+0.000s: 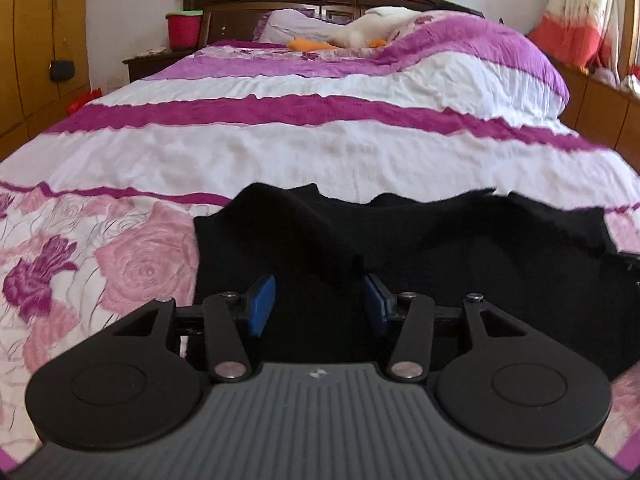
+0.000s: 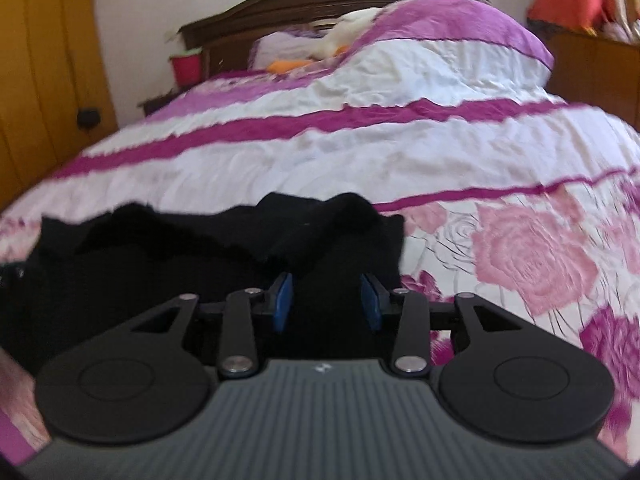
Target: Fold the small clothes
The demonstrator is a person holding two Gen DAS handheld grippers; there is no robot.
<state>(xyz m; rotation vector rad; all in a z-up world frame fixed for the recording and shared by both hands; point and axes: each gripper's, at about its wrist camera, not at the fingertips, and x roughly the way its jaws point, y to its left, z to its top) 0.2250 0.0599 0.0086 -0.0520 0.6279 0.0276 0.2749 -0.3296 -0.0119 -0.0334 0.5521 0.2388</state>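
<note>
Left gripper: jaws parted, blue pads apart with only dark cloth seen behind the gap; released, nothing pinched.
Right gripper: likewise parted and empty, its pads clear of the fabric as far as the blur allows.
Black knit garment: lies crumpled on the floral duvet, right ahead of the left gripper at twelve o'clock and spreading toward three; from the right wrist view the garment runs from twelve o'clock toward nine.
Risk, ragged far edge: the raised lumps at twelve o'clock may get pinched in several layers, so a fold would come out lopsided.
Risk, duvet: a low bite could catch the cover beneath the knit and drag it along.
Risk, black on black: seams and edges are hard to read, so a corner is easily misjudged.
Beyond: pillows and a white plush toy at the headboard, well apart.
</note>
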